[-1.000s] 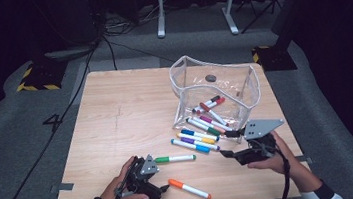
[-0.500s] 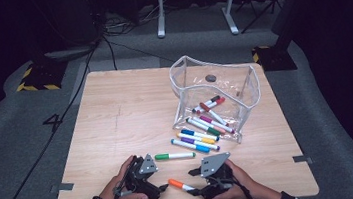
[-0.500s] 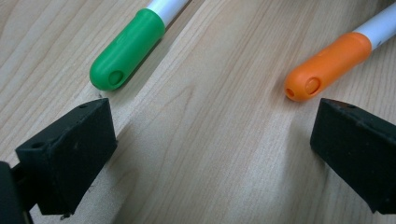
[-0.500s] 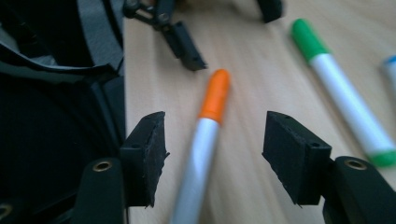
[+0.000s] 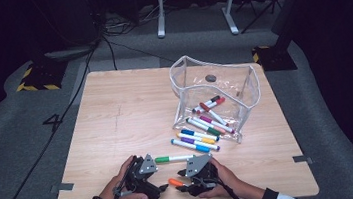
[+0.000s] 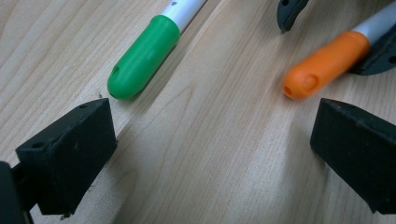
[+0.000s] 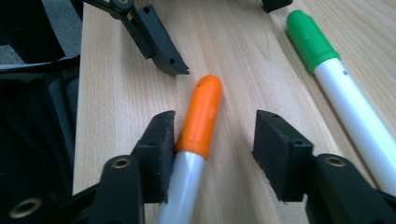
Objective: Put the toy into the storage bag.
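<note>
Right gripper (image 7: 212, 144): jaws have just been closing, now about half apart; orange-capped marker (image 7: 198, 123) lies between them, touching one pad, other pad clear.
Left gripper (image 6: 212, 149): jaws wide apart, holding nothing.
Orange-capped marker: flat on table (image 5: 115, 111), near front edge, between both grippers.
Green-capped marker (image 5: 173, 158): just beyond them.

Marker (image 7: 201, 116) between right gripper (image 7: 215, 140) jaws
</note>
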Demonstrator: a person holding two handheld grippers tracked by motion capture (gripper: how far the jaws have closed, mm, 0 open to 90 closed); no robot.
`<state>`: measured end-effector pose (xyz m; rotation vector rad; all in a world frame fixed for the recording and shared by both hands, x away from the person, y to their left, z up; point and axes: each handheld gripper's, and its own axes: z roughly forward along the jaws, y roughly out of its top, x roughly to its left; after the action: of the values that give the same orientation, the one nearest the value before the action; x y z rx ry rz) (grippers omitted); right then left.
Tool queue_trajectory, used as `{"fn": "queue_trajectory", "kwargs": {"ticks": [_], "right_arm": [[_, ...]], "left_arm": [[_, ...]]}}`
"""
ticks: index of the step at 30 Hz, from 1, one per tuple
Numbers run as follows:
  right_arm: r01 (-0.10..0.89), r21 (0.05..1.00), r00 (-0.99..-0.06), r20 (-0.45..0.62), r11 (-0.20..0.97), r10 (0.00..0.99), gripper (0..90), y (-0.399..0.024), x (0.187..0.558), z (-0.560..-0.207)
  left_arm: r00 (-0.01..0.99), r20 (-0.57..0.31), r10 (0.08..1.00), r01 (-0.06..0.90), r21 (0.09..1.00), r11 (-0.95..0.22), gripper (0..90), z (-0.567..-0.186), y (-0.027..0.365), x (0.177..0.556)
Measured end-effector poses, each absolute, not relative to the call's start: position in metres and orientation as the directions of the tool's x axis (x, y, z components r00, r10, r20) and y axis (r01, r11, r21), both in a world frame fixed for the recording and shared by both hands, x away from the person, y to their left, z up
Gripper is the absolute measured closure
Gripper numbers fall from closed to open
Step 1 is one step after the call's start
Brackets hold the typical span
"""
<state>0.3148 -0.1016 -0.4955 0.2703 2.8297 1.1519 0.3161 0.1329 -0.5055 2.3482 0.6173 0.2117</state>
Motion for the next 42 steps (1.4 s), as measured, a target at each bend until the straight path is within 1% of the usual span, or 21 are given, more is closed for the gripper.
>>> {"fn": "queue_trajectory", "kwargs": {"ticks": [2,8,15,17,19,24,34,42], "right_arm": [[0.134,0.700,-0.981,-0.005,0.702,0.192,59.5,-0.104,0.316,-0.495],[0.140,0.701,-0.979,-0.008,0.699,0.204,73.3,-0.116,0.322,-0.495],[0.160,0.693,-0.971,-0.017,0.703,0.238,74.4,-0.138,0.330,-0.493],[0.164,0.692,-0.973,-0.005,0.703,0.232,74.5,-0.147,0.334,-0.493],[0.191,0.702,-0.970,0.028,0.686,0.242,74.6,-0.158,0.338,-0.490],[0.212,0.733,-0.961,0.035,0.646,0.275,74.7,-0.182,0.342,-0.479],[0.206,0.825,-0.941,0.020,0.527,0.337,74.7,-0.219,0.343,-0.443],[0.141,0.886,-0.921,-0.047,0.443,0.388,74.7,-0.242,0.339,-0.397]], "left_arm": [[0.873,-0.017,0.487,0.374,0.662,-0.649,0.5,-0.505,0.133,0.316],[0.873,-0.016,0.488,0.375,0.662,-0.649,0.5,-0.505,0.133,0.316],[0.872,-0.018,0.489,0.376,0.664,-0.647,0.5,-0.506,0.133,0.316],[0.872,-0.018,0.490,0.377,0.664,-0.646,0.5,-0.506,0.133,0.316],[0.871,-0.018,0.491,0.377,0.664,-0.646,0.5,-0.506,0.133,0.316],[0.871,-0.018,0.490,0.377,0.664,-0.646,0.5,-0.506,0.133,0.316],[0.871,-0.018,0.490,0.377,0.664,-0.646,0.5,-0.506,0.133,0.316],[0.871,-0.019,0.491,0.378,0.664,-0.645,0.5,-0.506,0.133,0.316]]}}
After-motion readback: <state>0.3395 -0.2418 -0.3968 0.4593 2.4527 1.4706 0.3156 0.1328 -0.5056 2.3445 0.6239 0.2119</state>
